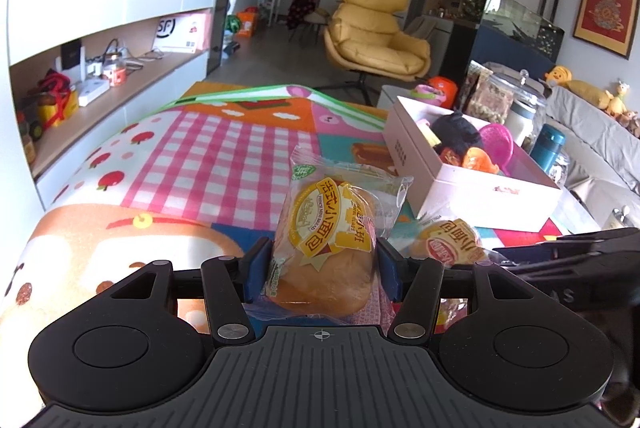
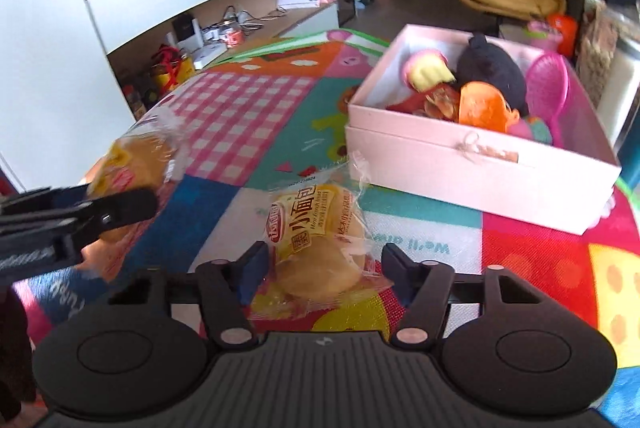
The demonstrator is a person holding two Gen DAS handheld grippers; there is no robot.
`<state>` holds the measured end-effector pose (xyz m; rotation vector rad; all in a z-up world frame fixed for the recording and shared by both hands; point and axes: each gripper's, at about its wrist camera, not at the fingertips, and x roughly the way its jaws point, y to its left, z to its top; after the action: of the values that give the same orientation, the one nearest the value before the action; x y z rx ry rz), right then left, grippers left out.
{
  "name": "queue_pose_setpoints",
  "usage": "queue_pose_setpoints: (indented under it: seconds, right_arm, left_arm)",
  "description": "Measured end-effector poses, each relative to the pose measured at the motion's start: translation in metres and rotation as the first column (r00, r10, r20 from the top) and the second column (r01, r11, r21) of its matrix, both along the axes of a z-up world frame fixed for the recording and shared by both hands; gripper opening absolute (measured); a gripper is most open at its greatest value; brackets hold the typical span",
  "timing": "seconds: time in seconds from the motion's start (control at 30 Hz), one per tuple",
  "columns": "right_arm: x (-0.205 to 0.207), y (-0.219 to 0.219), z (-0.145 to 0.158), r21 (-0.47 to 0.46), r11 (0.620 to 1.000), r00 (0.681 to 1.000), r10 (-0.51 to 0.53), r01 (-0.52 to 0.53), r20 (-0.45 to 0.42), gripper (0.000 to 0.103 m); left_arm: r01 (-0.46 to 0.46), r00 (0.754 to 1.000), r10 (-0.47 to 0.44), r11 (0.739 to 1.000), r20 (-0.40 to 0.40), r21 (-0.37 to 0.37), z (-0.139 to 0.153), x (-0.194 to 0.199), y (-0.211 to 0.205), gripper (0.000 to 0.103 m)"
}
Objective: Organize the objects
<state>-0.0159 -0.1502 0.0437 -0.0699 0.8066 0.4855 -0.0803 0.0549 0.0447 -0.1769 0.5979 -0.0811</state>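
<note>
Left tool is clamped on a clear-wrapped yellow-label bread bun — pink cardboard box sits ahead-right. Right tool straddles another wrapped bun on the worktop — right pad isn't touching.

The play mat is a patchwork: pink-and-white check, red apples on white, teal, orange and red panels. The box is pale pink. Both bread packets, one and the other, are clear with yellow labels over golden buns. The armchair is mustard yellow.

Left tool motion-blurred, edge-cropped
</note>
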Motion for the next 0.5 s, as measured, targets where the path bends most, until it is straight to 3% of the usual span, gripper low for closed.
queue_pose_setpoints:
  seconds: [0.13, 0.37, 0.5]
  right_arm:
    - [-0.007, -0.003, 0.002, -0.027, 0.999, 1.000, 0.022, -0.022, 0.015, 0.053]
    - [-0.007, -0.019, -0.008, 0.037, 0.999, 1.000, -0.001, 0.002, -0.027, 0.055]
    - [-0.002, -0.020, -0.015, 0.053, 0.998, 0.999, -0.018, 0.020, -0.046, 0.078]
  left_arm:
    - [0.016, 1.000, -0.016, 1.000, 0.004, -0.003, 0.002, -0.004, -0.003, 0.060]
    - [0.020, 1.000, -0.020, 1.000, -0.011, 0.005, 0.000, 0.000, -0.008, 0.060]
    - [0.031, 0.999, -0.031, 0.999, -0.030, 0.013, -0.005, 0.002, -0.011, 0.060]
